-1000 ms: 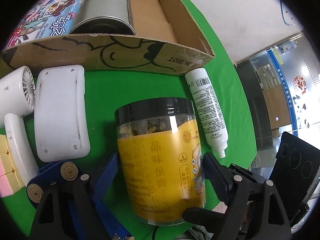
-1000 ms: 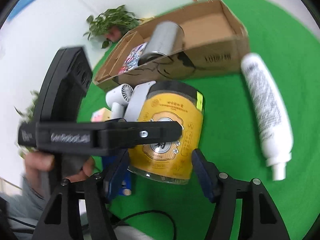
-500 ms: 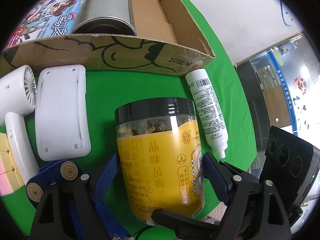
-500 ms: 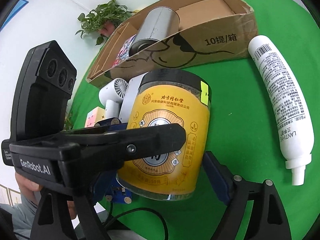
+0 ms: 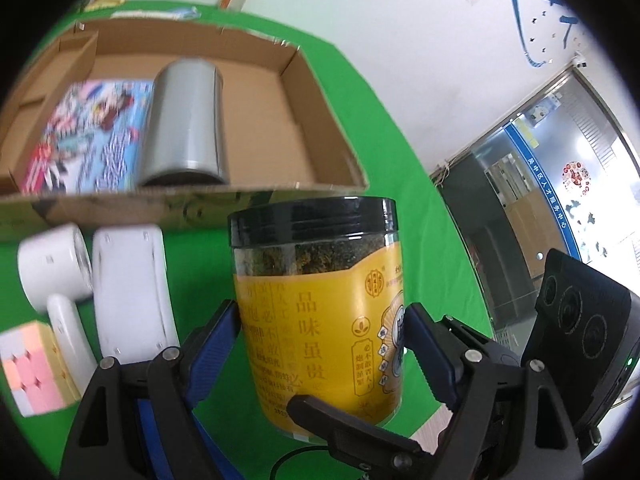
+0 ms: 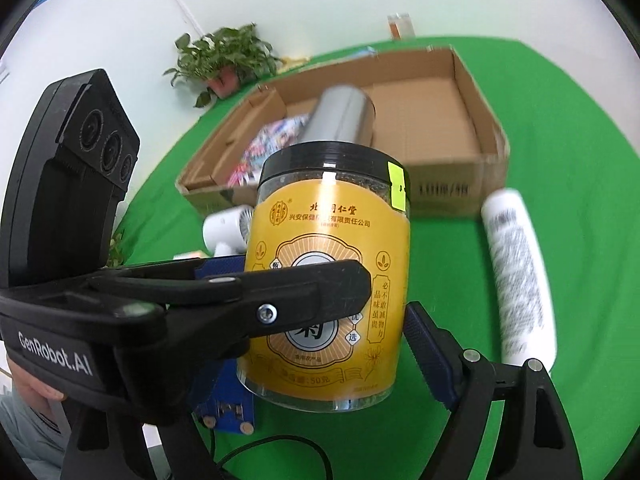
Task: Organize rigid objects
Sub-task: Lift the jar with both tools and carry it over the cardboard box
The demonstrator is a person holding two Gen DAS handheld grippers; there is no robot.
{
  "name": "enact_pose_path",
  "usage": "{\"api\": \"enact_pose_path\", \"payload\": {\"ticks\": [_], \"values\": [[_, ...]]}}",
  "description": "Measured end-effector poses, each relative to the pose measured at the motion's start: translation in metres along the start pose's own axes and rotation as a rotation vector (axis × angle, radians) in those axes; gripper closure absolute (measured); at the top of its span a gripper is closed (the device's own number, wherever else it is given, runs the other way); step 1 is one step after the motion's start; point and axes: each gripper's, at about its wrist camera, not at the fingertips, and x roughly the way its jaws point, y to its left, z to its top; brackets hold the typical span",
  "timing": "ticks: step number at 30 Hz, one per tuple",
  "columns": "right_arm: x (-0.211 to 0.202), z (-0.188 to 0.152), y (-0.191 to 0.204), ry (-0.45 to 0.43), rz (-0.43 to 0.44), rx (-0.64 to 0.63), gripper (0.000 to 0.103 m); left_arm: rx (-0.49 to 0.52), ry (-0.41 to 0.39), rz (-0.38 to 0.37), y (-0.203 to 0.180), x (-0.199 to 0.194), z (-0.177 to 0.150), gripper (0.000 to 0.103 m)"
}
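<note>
A yellow-labelled jar (image 5: 320,300) with a black lid is held upright above the green table, gripped from both sides. My left gripper (image 5: 320,320) is shut on it, blue pads against its sides. My right gripper (image 6: 328,320) is shut on the same jar (image 6: 332,280); one of its fingers is hidden behind the left gripper's black body. The open cardboard box (image 5: 320,120) lies beyond the jar, holding a silver can (image 5: 184,120) and a colourful book (image 5: 84,132).
A white fan (image 5: 56,280), a white flat device (image 5: 132,288) and a pastel puzzle cube (image 5: 32,364) lie left of the jar. A white bottle (image 6: 520,280) lies to the right. A potted plant (image 6: 224,60) stands by the wall.
The jar went from lying on the table to upright and lifted, held by both grippers. The box now shows from higher up.
</note>
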Motion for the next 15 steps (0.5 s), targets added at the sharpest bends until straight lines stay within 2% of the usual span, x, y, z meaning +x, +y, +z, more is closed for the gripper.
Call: {"api": "enact_pose_path", "payload": {"ticks": [6,15], "values": [[-0.007,0.024,0.004,-0.048,-0.003,-0.015,0.023,-0.007,-0.015,-0.014,0.002,-0.003,0.009,0.02],[-0.013,0.065,0.004,-0.098,-0.02,-0.062,0.023,0.022,-0.071,-0.022,0.003,-0.011,0.045,0.02]]}}
